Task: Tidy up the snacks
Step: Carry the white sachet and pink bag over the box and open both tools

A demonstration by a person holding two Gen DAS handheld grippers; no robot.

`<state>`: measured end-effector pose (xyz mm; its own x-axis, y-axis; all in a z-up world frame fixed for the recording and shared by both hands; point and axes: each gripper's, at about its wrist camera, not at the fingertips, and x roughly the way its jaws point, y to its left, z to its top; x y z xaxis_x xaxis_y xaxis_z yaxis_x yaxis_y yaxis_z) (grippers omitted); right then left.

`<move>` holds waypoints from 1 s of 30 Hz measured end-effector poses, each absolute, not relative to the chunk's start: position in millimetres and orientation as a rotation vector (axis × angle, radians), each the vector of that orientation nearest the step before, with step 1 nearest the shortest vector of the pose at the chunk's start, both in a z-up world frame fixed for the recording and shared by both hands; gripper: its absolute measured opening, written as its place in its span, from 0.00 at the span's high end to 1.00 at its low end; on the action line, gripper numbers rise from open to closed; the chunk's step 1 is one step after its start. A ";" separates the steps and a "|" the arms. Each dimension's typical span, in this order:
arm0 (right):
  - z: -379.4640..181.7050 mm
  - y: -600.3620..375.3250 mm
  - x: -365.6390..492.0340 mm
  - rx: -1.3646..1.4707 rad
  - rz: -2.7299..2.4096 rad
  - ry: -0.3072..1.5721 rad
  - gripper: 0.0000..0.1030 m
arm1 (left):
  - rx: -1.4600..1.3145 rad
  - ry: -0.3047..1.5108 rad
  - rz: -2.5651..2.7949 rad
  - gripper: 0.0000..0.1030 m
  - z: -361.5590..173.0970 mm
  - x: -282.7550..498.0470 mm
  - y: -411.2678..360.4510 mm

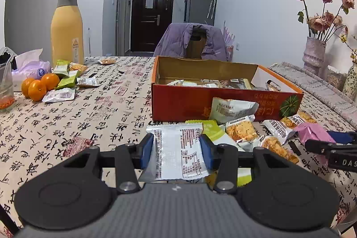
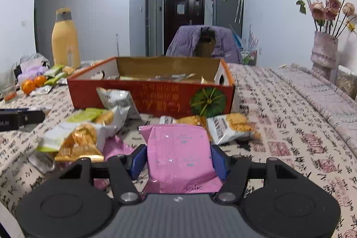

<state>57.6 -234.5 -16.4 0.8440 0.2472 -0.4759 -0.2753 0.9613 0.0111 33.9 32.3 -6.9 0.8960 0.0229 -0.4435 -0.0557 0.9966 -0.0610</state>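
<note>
My left gripper is shut on a white snack packet with red print, held just above the table in front of the red cardboard box. My right gripper is shut on a pink snack packet, also in front of the box; the pink packet also shows in the left wrist view. The box holds several packets. A pile of loose snack packets lies between the grippers and the box; it also shows in the right wrist view.
A tall yellow bottle, oranges, more green and white packets and a tissue bag sit at the far left. A vase of dried roses stands at the right. A chair with a purple jacket stands behind the table.
</note>
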 end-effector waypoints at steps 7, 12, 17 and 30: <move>-2.7 -232.7 63.4 -0.056 0.274 0.450 0.41 | -0.062 0.423 0.031 0.56 7.5 39.9 28.7; 6.6 -226.3 75.6 -0.059 0.282 0.420 0.41 | -0.042 0.386 0.019 0.56 20.9 49.9 22.4; 16.0 -219.4 92.8 -0.062 0.289 0.397 0.41 | -0.019 0.361 0.011 0.56 31.7 64.9 16.9; 39.2 -199.0 156.8 -0.079 0.286 0.350 0.41 | 0.009 0.320 -0.001 0.56 57.9 128.6 6.6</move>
<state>156.8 -199.0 39.2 0.8998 0.2624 -0.3486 -0.2897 0.9567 -0.0276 128.6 6.6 57.9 0.9492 0.0001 -0.3147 0.0027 1.0000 0.0087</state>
